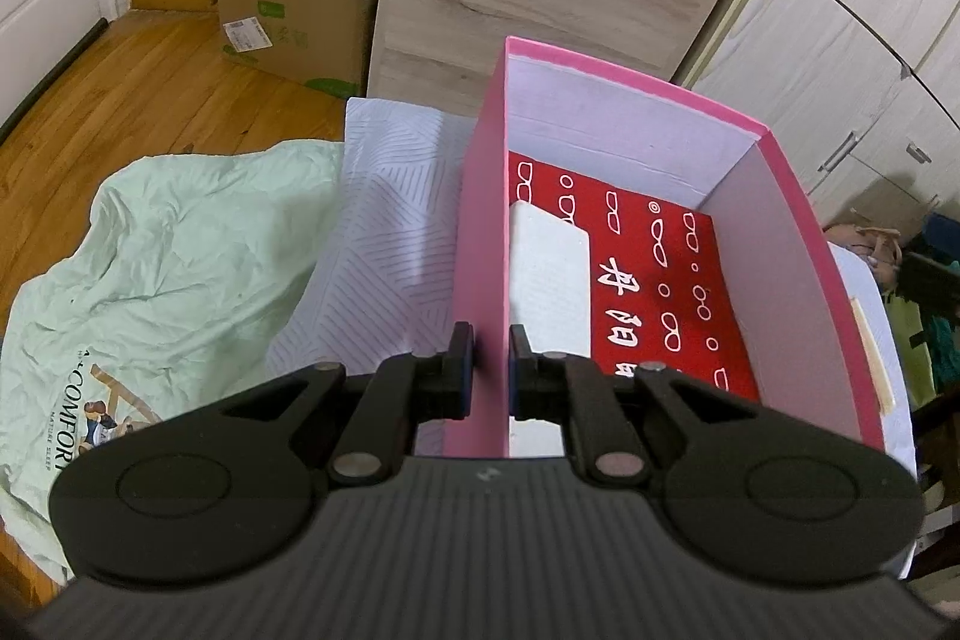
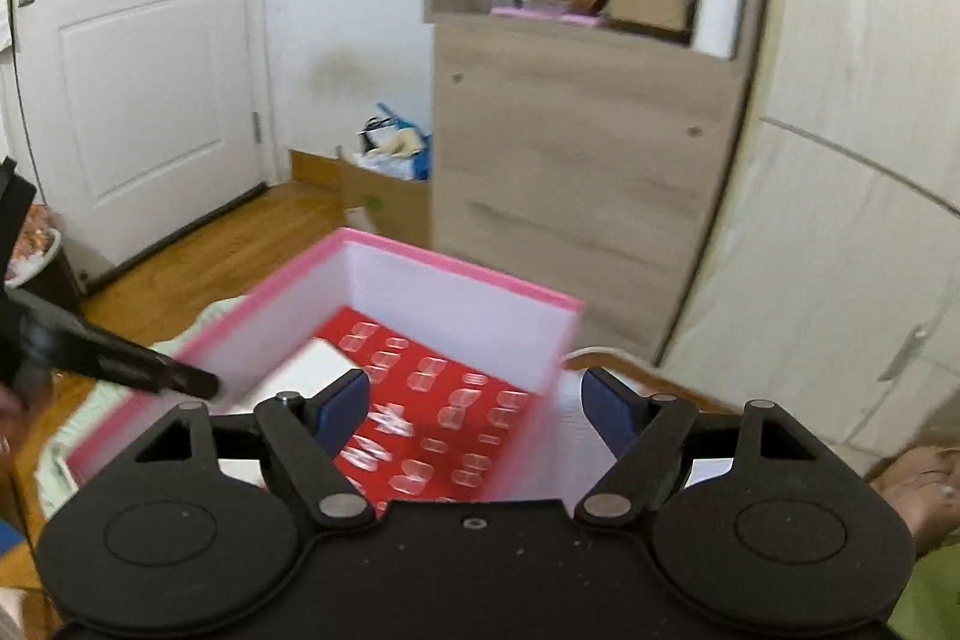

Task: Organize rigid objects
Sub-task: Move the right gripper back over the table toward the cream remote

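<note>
Here, a pink box [image 1: 480,244] with white inner walls is sitting open on a pale striped cloth [image 1: 384,232], beside a crumpled mint-green fabric [image 1: 168,268] printed with the word COMFORT. Inside the box, a red case [image 1: 672,280] patterned with white eyeglass outlines and characters is lying flat on the bottom, and a white rectangular block [image 1: 549,268] is lying on its left part, against the box's left wall.

The left hand-held gripper [image 1: 492,370] is pinching the box's left wall, one blue-padded finger outside and one inside, pressed together on the cardboard.

The right hand-held gripper [image 2: 477,412] is hovering above the box's near end with its fingers spread wide and nothing between them. This view is blurred with motion.

Behind the box, a wood-grain cabinet [image 2: 588,148] is standing with bottles and small boxes in its open shelf. A cardboard carton [image 1: 294,22] stuffed with bags is resting on the wooden floor [image 1: 150,88] near a white door [image 2: 150,40].
</note>
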A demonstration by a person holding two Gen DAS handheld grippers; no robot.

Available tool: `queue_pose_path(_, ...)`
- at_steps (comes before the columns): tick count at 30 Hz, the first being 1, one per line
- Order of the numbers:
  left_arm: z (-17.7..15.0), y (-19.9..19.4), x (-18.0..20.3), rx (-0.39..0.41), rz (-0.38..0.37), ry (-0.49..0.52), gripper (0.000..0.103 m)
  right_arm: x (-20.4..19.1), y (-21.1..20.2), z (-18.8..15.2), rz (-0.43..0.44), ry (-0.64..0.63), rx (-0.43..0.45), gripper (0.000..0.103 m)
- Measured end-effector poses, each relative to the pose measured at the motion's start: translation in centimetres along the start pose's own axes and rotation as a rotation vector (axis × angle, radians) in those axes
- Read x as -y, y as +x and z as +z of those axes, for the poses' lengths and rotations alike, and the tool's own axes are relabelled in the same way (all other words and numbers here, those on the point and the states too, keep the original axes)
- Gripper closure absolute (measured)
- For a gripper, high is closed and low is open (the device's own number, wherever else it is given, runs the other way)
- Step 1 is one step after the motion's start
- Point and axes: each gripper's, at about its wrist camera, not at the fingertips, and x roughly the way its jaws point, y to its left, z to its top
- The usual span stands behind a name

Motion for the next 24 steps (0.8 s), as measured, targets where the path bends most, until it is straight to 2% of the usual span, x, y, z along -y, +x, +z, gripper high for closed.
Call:
queue_pose_path(4, -0.3, -0.1, 0.1, 0.01, 0.005, 0.018, 0.094, 3.9, -0.9, -1.8, -0.072, 0.05, -0.025, 0.021)
queue_pose_path(8, -0.3, -0.1, -0.3, 0.007, -0.012, 0.001, 0.093, 7.0, 0.0, -4.7, -0.153, 0.064, -0.108, 0.024)
queue_pose_path(15, -0.2, 0.0, -0.3, 0.0, -0.004, 0.003, 0.094, 10.3, 1.6, -8.3, -0.23, 0.084, -0.265, 0.047)
queue_pose_path(17, -0.1, 0.1, -0.3, -0.004, -0.003, 0.0, 0.093, 10.9, 2.3, -9.5, -0.235, 0.076, -0.311, 0.05)
queue_pose_path(18, -0.1, 0.0, -0.4, -0.004, -0.006, -0.001, 0.093, 11.2, 2.7, -10.1, -0.24, 0.069, -0.334, 0.057)
queue_pose_path(20, -0.3, -0.1, -0.6, -0.007, -0.011, -0.028, 0.093, 11.7, 3.1, -10.9, -0.249, 0.059, -0.363, 0.064)
queue_pose_path(24, -0.4, -0.1, -0.3, -0.01, -0.003, -0.028, 0.093, 12.2, 3.9, -11.9, -0.233, 0.042, -0.382, 0.065)
